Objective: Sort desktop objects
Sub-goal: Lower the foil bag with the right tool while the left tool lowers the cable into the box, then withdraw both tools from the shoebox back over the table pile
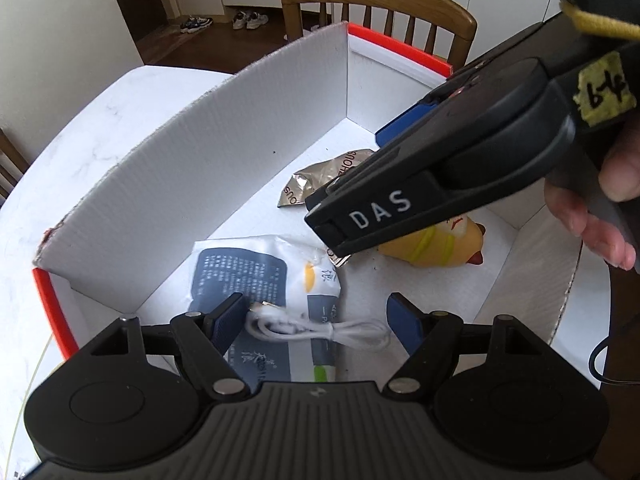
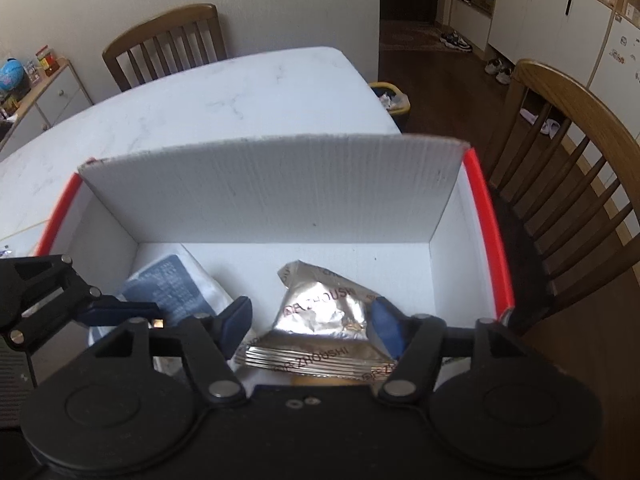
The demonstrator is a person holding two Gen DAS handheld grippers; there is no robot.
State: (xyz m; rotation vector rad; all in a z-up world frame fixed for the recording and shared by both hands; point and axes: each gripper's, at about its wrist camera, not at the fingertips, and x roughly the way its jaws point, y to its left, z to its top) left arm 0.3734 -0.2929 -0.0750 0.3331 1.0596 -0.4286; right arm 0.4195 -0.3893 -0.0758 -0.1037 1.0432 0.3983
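Observation:
A white corrugated box (image 1: 200, 180) with red rims stands on the marble table. Inside lie a white-and-blue packet (image 1: 240, 276), a yellow toy (image 1: 436, 248) and a silver foil packet (image 1: 320, 178). My left gripper (image 1: 316, 320) is open low over the white-and-blue packet, with a coiled white cable (image 1: 320, 328) lying loose between its fingers. My right gripper (image 2: 310, 326) is open inside the box (image 2: 280, 192), the silver foil packet (image 2: 320, 304) resting between its blue pads. In the left wrist view the right gripper (image 1: 356, 188) reaches in from the right, held by a hand (image 1: 600, 220).
Wooden chairs stand at the table's far side (image 1: 380, 4) and to the right (image 2: 560, 152). Bare marble tabletop (image 2: 220, 92) stretches beyond the box. A yellow bin (image 2: 390, 96) sits on the floor past the table edge. A finger of the left gripper (image 2: 116, 312) shows at left.

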